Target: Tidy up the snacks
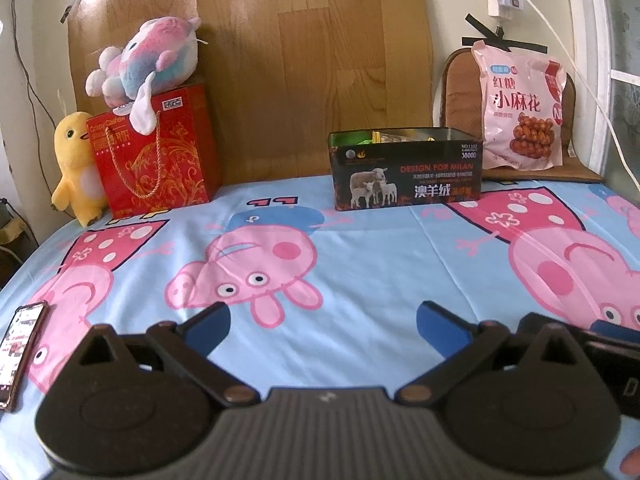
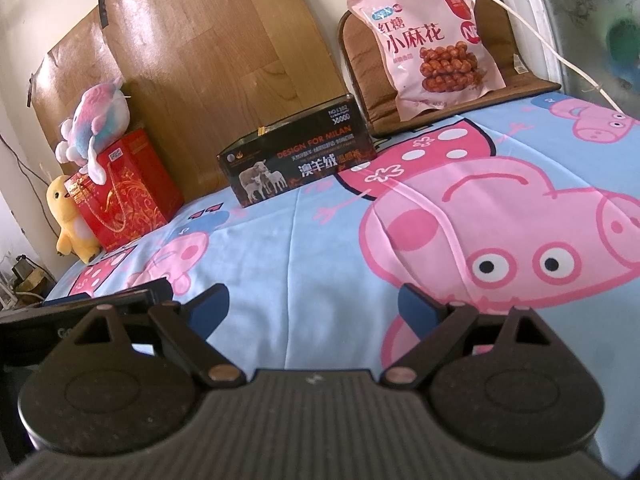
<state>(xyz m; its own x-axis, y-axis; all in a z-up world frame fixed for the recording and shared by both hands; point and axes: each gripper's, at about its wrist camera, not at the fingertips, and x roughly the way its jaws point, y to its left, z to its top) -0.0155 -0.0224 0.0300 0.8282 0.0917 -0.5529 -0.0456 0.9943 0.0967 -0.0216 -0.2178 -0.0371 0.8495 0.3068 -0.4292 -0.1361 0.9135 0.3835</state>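
Observation:
A black tin box [image 1: 406, 168] with a sheep picture stands open at the back of the table, with snack packets showing inside; it also shows in the right wrist view [image 2: 296, 162]. A pink snack bag [image 1: 520, 106] leans against a brown cushion to its right, and shows in the right wrist view [image 2: 430, 48]. My left gripper [image 1: 323, 326] is open and empty, low over the cartoon-pig cloth [image 1: 360, 248], well short of the box. My right gripper [image 2: 314, 308] is open and empty, also over the cloth.
A red gift bag [image 1: 154, 156] stands back left with a pastel plush [image 1: 148, 64] on top and a yellow plush [image 1: 76, 164] beside it. A phone [image 1: 20, 354] lies at the left edge. A wood-pattern board [image 1: 312, 60] backs the table.

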